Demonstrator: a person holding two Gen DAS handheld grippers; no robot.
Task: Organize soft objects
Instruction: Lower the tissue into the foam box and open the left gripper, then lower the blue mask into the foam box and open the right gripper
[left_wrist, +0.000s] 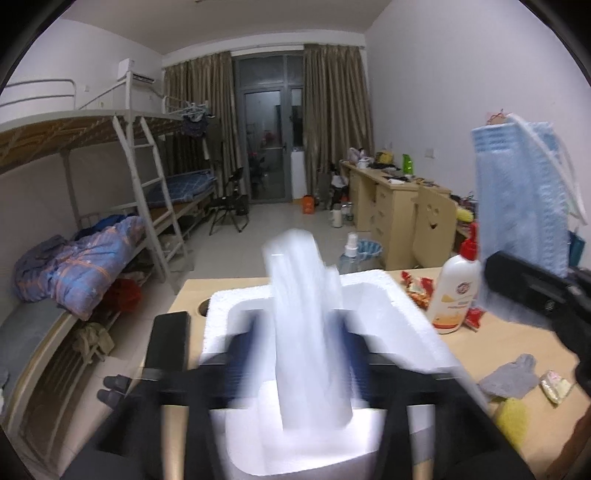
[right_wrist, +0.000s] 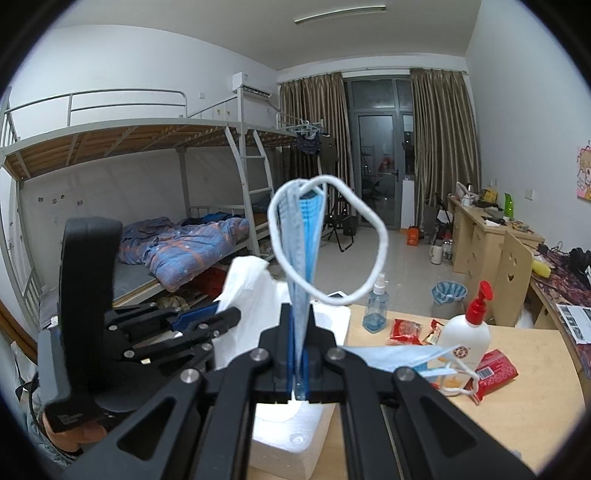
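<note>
Right now I am pinching a folded blue face mask (right_wrist: 301, 258) upright in the right gripper (right_wrist: 299, 347), jaws closed on its lower edge so the ear loop is standing clear above, presumably to keep it from snagging as I carry it over the white foam box (right_wrist: 295, 443) sitting at the tabletop's near edge. Just beside it, I am clamping a white, tissue-like soft piece (left_wrist: 306, 325) in the left gripper (left_wrist: 295, 373), holding it directly over the box's hollow; I judge both are heading into that box. The left view is blurring the white piece badly, so the right view is telling me more about its crumpled shape, while only the left view is showing a grey cloth (left_wrist: 511, 378) and a yellow fuzzy item (left_wrist: 511, 417) waiting near the right edge. Further along the table (right_wrist: 517, 424), the right view is showing a second mask (right_wrist: 399, 356) lying flat against the lotion bottle (right_wrist: 465, 336), with red packets (right_wrist: 495, 369) and a spray bottle (right_wrist: 376, 306) toward the far edge.
</note>
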